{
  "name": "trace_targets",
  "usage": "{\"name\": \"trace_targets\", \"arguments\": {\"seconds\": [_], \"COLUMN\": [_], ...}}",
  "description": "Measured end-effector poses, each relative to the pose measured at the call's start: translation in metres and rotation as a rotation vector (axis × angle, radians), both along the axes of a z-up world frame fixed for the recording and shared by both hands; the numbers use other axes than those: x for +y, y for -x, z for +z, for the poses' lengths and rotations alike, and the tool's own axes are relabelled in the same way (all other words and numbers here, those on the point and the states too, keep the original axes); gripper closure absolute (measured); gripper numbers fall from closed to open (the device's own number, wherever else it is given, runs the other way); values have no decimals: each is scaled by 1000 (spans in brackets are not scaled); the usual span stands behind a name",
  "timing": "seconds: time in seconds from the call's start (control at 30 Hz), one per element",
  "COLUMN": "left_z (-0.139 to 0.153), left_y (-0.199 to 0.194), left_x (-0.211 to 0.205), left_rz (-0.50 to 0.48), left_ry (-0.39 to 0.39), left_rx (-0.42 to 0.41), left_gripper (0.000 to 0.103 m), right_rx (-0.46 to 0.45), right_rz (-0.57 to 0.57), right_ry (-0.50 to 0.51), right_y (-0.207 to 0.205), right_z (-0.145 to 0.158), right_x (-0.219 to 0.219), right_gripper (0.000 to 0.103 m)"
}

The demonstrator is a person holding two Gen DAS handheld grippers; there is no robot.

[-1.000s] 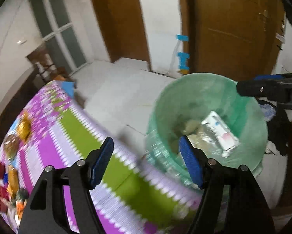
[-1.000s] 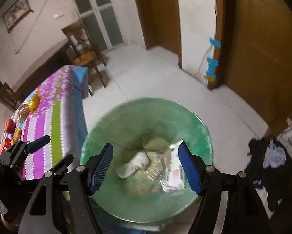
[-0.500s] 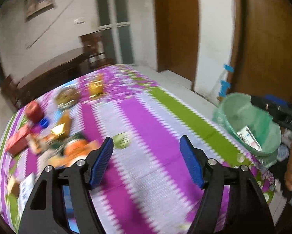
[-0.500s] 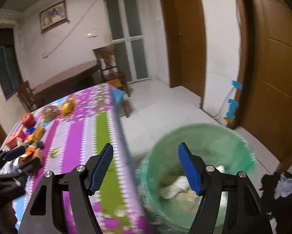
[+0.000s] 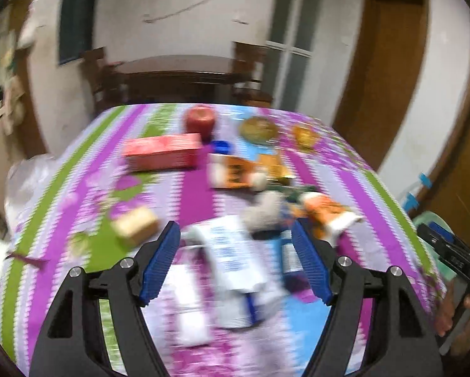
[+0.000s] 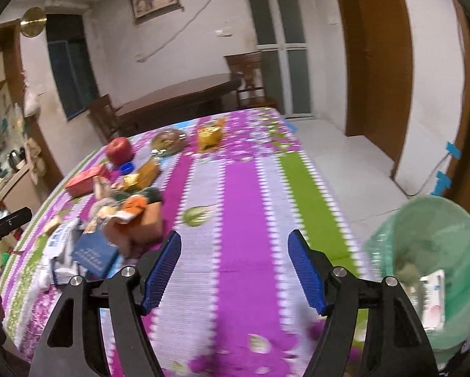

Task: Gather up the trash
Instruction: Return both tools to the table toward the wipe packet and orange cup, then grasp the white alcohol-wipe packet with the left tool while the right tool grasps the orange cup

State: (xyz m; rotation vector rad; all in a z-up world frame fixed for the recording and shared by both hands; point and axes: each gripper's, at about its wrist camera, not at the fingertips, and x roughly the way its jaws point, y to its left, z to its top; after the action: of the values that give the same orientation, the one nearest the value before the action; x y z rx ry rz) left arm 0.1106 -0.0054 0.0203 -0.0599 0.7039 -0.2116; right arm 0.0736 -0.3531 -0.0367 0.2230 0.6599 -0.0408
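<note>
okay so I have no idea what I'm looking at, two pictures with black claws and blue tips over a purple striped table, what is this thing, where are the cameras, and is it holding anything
There is no robot here. A person holds a two-finger gripper in each hand, and each gripper carries a wide-angle camera looking forward along its fingers.

One picture comes from the left gripper, the other from the right gripper. The black claws with blue pads are their fingers. The left jaws are opening and the right stand open; neither holds anything.

Below is a table with a striped cloth. On it lie blurred wrappers and cartons, a red box and an apple. Beside the table's edge stands a green trash bin with some rubbish inside. The job is collecting trash.
</note>
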Motion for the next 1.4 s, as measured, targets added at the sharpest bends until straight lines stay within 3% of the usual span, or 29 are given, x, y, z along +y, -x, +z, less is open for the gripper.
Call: {"name": "trace_targets", "arguments": {"seconds": [0.1, 0.2, 0.43, 0.57, 0.6, 0.7, 0.73, 0.9, 1.07, 1.23, 1.4], "left_z": [-3, -13, -46, -61, -65, -74, -74, -63, -38, -37, -41], "left_y": [-1, 4, -7, -17, -20, -21, -20, -9, 6, 6, 5], "left_x": [26, 21, -14, -27, -29, -34, -35, -22, -10, -1, 8], "left_rz": [29, 0, 11, 5, 6, -18, -20, 16, 43, 55, 72], "left_ry": [49, 75, -54, -94, -97, -108, -104, -53, -47, -39, -28], "left_rx": [49, 91, 121, 152, 164, 168, 156, 121, 41, 54, 68], "left_gripper": [33, 33, 33, 33, 35, 63, 72, 74, 74, 74, 74], "right_rx": [1, 12, 55, 57, 61, 63, 61, 23, 43, 61, 61], "right_rz": [31, 54, 190, 204, 199, 201, 206, 272, 339, 358, 326], "right_ry": [-10, -3, -60, -53, -53, -44, -43, -65, -191, -211, -175], "right_y": [-7, -12, -24, -24, -25, -26, -26, -29, -46, -67, -85], "right_z": [-2, -7, -14, -16, -18, -20, -20, -13, -17, -22, -25], "right_x": [19, 28, 56, 66, 66, 69, 69, 82, 94, 111, 122], "right_gripper": [31, 31, 31, 31, 31, 31, 31, 35, 43, 54, 56]}}
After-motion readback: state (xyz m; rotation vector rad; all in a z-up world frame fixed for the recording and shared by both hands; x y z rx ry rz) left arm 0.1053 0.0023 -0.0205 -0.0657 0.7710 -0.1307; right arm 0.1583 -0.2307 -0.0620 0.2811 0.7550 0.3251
